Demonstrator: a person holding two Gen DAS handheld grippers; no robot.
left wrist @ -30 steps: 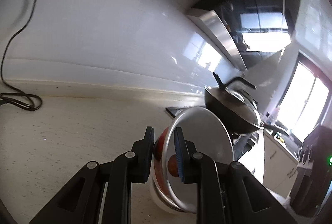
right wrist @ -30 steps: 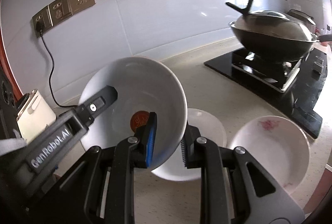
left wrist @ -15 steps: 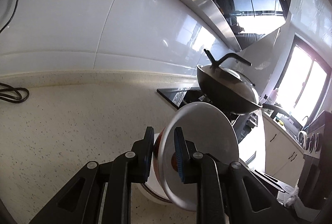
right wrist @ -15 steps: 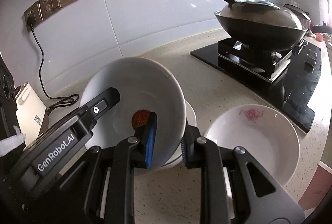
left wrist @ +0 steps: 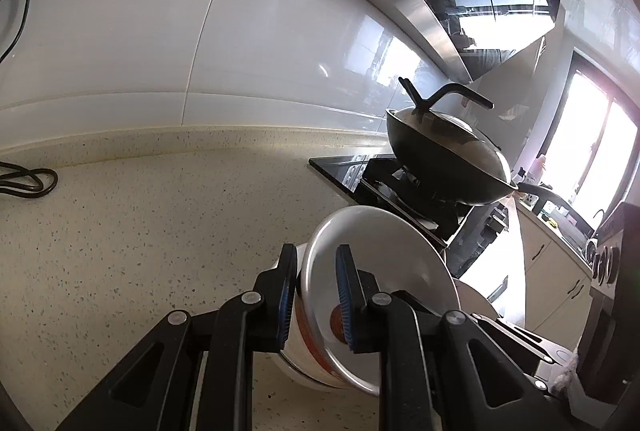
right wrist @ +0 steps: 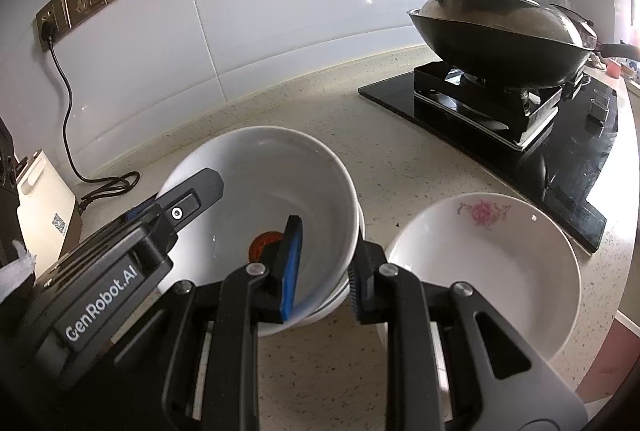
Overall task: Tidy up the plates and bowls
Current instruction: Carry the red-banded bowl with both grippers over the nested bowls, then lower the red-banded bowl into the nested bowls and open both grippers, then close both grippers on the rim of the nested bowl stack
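Right wrist view: my right gripper [right wrist: 325,267] and left gripper [left wrist: 316,295] both pinch the white bowl's [right wrist: 272,199] rim above another bowl mid-counter [right wrist: 328,383]; uneven release could tip it, chipping both.

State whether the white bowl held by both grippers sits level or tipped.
Tipped. The white bowl leans with its far rim raised, gripped at opposite rims by the right gripper and left gripper.
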